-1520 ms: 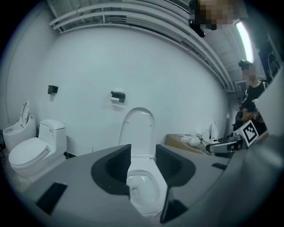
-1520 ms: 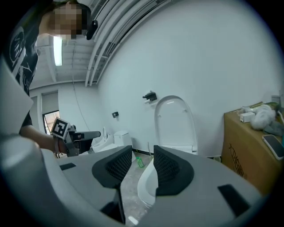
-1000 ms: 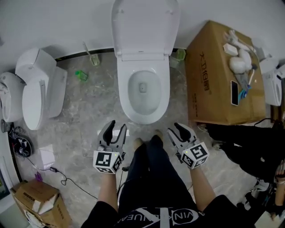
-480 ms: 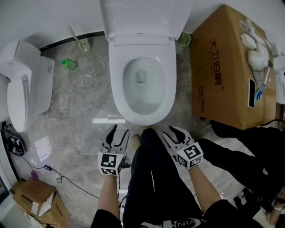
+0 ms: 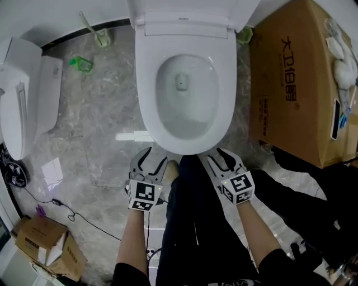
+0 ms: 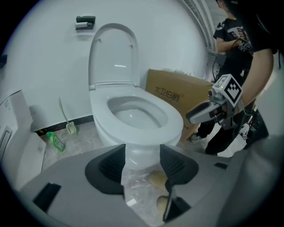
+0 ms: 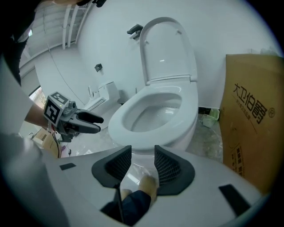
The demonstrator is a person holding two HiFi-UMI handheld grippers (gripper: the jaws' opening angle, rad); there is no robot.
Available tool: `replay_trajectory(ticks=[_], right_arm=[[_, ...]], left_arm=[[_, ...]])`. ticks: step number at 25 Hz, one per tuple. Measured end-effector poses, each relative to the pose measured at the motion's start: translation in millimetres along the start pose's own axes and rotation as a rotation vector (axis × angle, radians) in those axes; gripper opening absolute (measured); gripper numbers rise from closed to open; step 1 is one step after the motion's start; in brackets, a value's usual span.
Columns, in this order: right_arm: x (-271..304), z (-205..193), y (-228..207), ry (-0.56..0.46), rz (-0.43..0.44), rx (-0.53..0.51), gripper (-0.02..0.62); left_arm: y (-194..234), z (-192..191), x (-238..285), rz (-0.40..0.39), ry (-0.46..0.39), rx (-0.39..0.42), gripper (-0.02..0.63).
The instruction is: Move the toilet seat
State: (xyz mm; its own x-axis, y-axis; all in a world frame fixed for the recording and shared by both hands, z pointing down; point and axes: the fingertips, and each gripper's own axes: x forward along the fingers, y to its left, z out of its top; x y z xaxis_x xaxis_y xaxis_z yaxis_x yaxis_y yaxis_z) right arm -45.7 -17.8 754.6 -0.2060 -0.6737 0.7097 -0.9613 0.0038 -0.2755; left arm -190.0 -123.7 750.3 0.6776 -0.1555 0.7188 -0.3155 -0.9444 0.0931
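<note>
The white toilet has its seat ring (image 5: 146,84) lying flat on the bowl and its lid (image 5: 184,11) raised against the wall. My left gripper (image 5: 152,159) hovers just short of the bowl's front rim, left of centre. Its jaws are opening, and only floor shows between them. My right gripper (image 5: 221,156) sits at the front rim right of centre, open and empty. In the left gripper view the seat (image 6: 173,122) lies beyond the jaws of the left gripper (image 6: 141,162). The right gripper view shows the seat (image 7: 120,122) ahead of the right gripper (image 7: 143,164).
A large cardboard box (image 5: 296,84) stands right of the toilet. A second white toilet (image 5: 22,100) lies at the left. A green bottle (image 5: 80,63) and a brush (image 5: 98,36) sit by the wall. A small box (image 5: 45,240) and a cable (image 5: 67,215) lie at the lower left.
The view has closed in on the toilet. Both grippers have come forward to the bowl's front rim, and the left jaws stand a little wider.
</note>
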Motion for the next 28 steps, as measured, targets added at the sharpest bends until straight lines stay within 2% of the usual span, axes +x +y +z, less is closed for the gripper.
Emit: replay_trajectory(ticks=[9, 16, 23, 28], right_arm=[[17.5, -6.7, -10.1, 0.022, -0.039, -0.028, 0.166], [22.1, -18.4, -9.9, 0.067, -0.087, -0.023, 0.161], [28.0, -20.1, -13.4, 0.059, -0.082, -0.052, 0.161], [29.0, -20.0, -12.4, 0.032, -0.089, -0.068, 0.161]], left_arm=[[8.5, -6.2, 29.2, -0.032, 0.067, 0.055, 0.244], [20.6, -19.2, 27.6, -0.023, 0.128, 0.058, 0.255], [19.0, -14.2, 37.0, -0.057, 0.138, 0.116, 0.255], [18.1, -12.8, 38.5, -0.081, 0.130, 0.118, 0.255]])
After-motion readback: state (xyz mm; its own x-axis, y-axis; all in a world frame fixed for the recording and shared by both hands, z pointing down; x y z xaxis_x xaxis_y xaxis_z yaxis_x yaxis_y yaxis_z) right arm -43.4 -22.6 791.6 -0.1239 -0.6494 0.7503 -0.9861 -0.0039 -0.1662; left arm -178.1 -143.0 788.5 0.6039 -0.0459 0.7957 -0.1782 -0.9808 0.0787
